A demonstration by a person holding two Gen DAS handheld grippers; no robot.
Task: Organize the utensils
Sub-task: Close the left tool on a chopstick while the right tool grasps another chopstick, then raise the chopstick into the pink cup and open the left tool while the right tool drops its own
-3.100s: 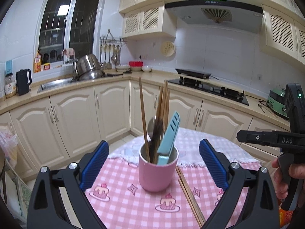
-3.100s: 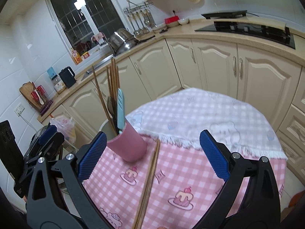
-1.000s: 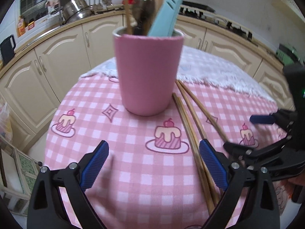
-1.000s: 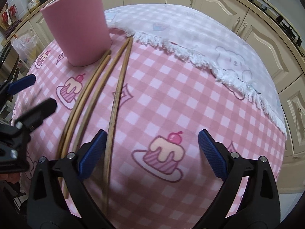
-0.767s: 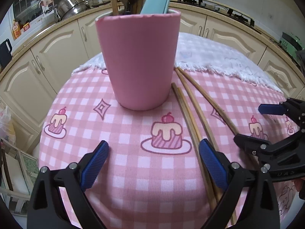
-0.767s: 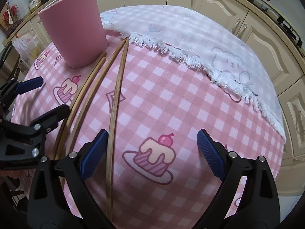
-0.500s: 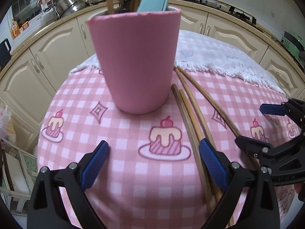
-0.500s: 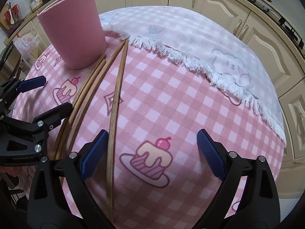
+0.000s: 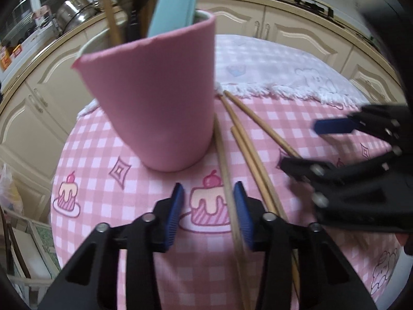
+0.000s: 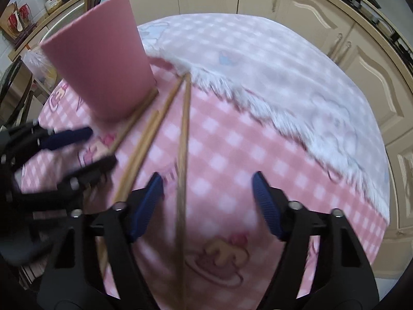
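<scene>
Overhead, both fisheye views looked down on a round table under a pink gingham cloth printed with cakes (image 9: pixel 98 160), with a white fringed cloth (image 10: pixel 258 59) laid across its far half. A tall pink cylindrical cup (image 9: pixel 160 98) stood on the pink cloth; from its mouth rose a light-blue plastic utensil (image 9: pixel 173 2), a dark-handled metal spoon (image 9: pixel 134 7) and an upright wooden chopstick (image 9: pixel 108 13).

Four loose wooden chopsticks (image 9: pixel 247 147) lay on the cloth just right of the cup, fanning toward the near edge. The leftmost one (image 9: pixel 224 170) ran close beside the cup's base; whether it touched could not be told.

Left gripper (image 9: pixel 208 214), black frame with blue ribbed pads (image 9: pixel 175 214): jaws had just been closing and stood partly closed. The leftmost chopstick passed between the fingers, close against the right pad. A gap remained on the other side, so nothing was clamped.

Right gripper (image 10: pixel 207 201), same build: jaws had also just been closing but stood wider. In its own view the rightmost chopstick (image 10: pixel 183 139) lay between the pads, nearer the left one, with neither pad pressing it. That frame was motion-blurred.

Each gripper appeared at the edge of the other's view, near one another over the chopsticks. Cream kitchen cabinets (image 10: pixel 296 7) ringed the background.
</scene>
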